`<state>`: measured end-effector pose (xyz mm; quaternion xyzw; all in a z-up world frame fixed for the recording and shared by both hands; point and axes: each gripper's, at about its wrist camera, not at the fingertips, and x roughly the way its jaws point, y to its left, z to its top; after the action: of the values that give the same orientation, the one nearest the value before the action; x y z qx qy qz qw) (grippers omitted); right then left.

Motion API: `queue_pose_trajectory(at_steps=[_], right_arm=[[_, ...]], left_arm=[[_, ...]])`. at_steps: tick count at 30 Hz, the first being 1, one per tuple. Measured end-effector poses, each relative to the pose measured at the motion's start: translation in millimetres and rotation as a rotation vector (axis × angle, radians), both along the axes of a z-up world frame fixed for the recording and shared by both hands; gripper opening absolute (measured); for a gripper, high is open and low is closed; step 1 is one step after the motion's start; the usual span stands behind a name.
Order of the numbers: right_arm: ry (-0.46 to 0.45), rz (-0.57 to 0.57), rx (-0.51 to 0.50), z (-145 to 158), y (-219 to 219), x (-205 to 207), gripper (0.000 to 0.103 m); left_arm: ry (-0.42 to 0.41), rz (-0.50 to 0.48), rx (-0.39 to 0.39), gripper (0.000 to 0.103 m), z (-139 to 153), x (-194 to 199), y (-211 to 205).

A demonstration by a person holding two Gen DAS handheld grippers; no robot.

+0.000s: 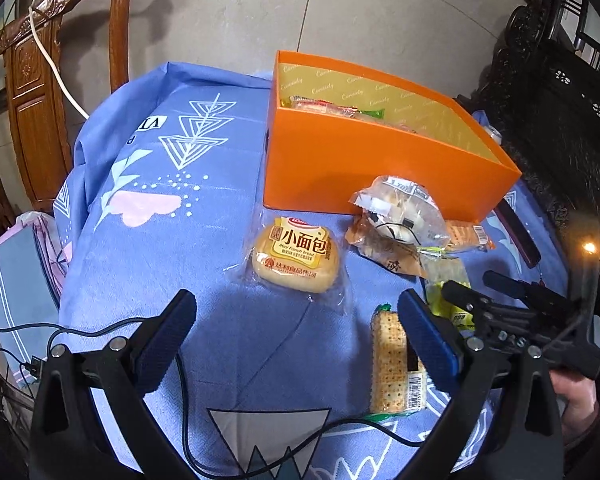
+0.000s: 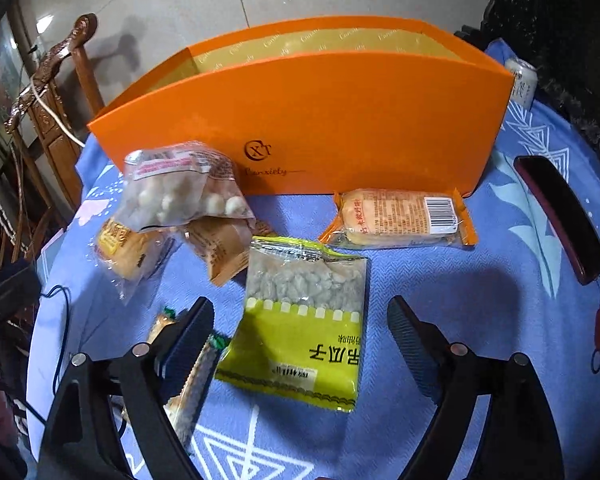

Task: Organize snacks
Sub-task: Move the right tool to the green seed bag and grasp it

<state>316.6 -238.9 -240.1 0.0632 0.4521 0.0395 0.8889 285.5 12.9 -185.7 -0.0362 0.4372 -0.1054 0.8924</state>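
An orange box (image 1: 364,160) stands at the back of the blue tablecloth (image 1: 160,240), with a few snack packs inside; it also shows in the right wrist view (image 2: 320,120). My left gripper (image 1: 296,312) is open, just behind a wrapped bread bun (image 1: 296,256), with a cracker pack (image 1: 392,364) by its right finger. My right gripper (image 2: 300,320) is open around a yellow-green seed pack (image 2: 300,320). A clear bag of white balls (image 2: 176,188), brown packs (image 2: 220,248) and an orange-wrapped cake (image 2: 400,216) lie before the box.
A dark red phone-like case (image 2: 560,216) lies at the right of the cloth. A can (image 2: 522,80) stands behind the box's right end. A carved wooden chair (image 1: 40,80) stands at the left. Cables (image 1: 180,360) run across the near cloth.
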Motion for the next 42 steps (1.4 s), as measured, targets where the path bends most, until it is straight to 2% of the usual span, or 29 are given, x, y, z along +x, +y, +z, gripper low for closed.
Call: queue_pose_trajectory(at_steps=[13, 19, 21, 23, 26, 34, 42], right_arm=[[0.087, -0.016, -0.037, -21, 8, 21, 0.09], [0.081, -0.007, -0.1, -26, 17, 24, 0.091], [0.063, 0.01, -0.153, -27, 25, 22, 0.088], [0.052, 0.019, -0.154, -26, 27, 20, 0.077], [0.044, 0.027, -0.149, -24, 25, 16, 0.068], [0.039, 0.04, -0.123, -23, 4, -16, 0.063], [0.038, 0.034, -0.105, -27, -2, -44, 0.063]], left_arm=[[0.015, 0.002, 0.002, 0.099, -5, 0, 3], [0.017, 0.006, 0.012, 0.099, -7, 1, 4], [0.019, 0.008, 0.022, 0.099, -9, 3, 4], [0.028, 0.012, 0.026, 0.099, -12, 6, 4], [0.036, 0.015, 0.017, 0.099, -13, 8, 5], [0.021, -0.003, 0.041, 0.099, -16, 16, 1], [0.044, -0.041, 0.073, 0.099, -36, 57, -13]])
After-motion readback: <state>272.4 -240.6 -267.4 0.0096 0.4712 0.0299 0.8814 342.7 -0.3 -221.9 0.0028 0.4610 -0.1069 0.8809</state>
